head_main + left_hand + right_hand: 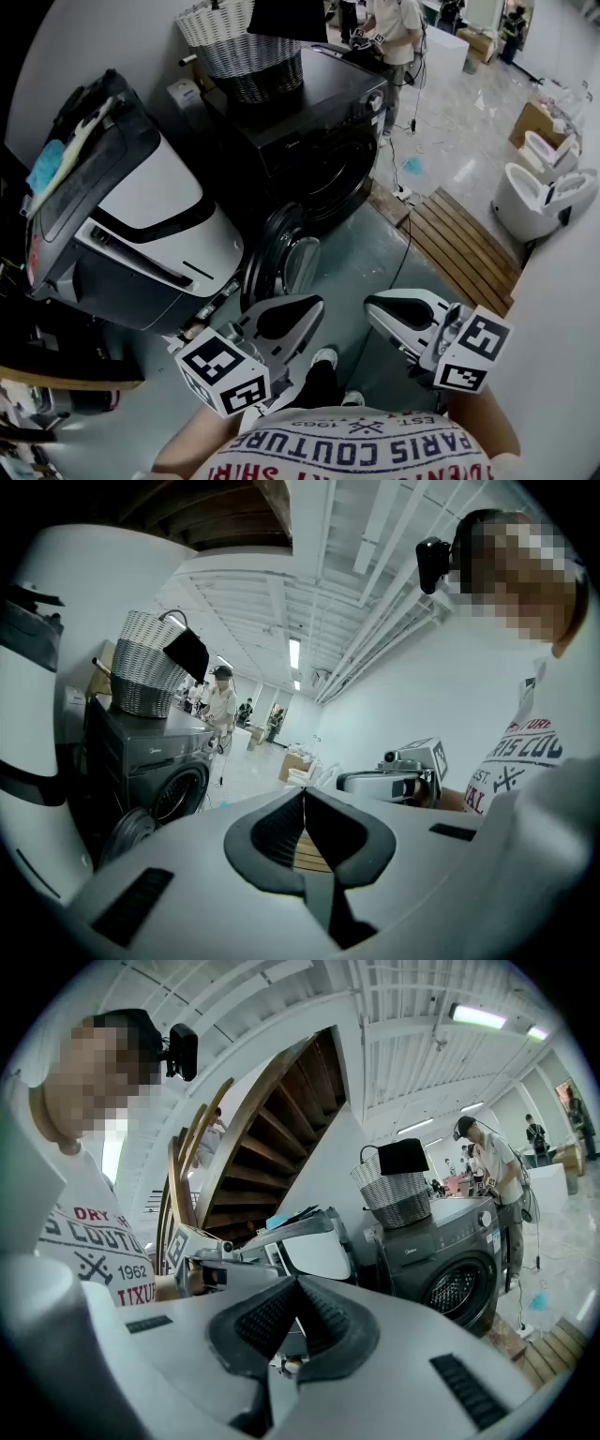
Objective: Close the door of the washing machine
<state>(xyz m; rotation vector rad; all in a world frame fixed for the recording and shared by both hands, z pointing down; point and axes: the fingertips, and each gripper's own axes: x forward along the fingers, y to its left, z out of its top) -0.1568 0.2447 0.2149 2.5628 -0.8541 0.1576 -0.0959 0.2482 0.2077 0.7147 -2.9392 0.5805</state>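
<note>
The dark grey front-loading washing machine (309, 131) stands ahead of me. Its round door (281, 255) hangs swung open at the lower left of the drum opening (333, 183). Both grippers hover side by side just short of the door, touching nothing. My left gripper (309, 311) is shut with nothing in it, its tip close to the door's edge. The right gripper (375, 307) is also shut and empty. From the left gripper view the machine (150, 761) and its open door (127, 832) lie at the left. The right gripper view has the machine (450, 1260) at the right.
A wicker basket (239, 42) sits on top of the machine. A large white and black appliance (141, 216) stands close on the left. A wooden slatted platform (464, 244) and a cable (405, 239) lie on the floor to the right. A person (394, 28) stands behind the machine.
</note>
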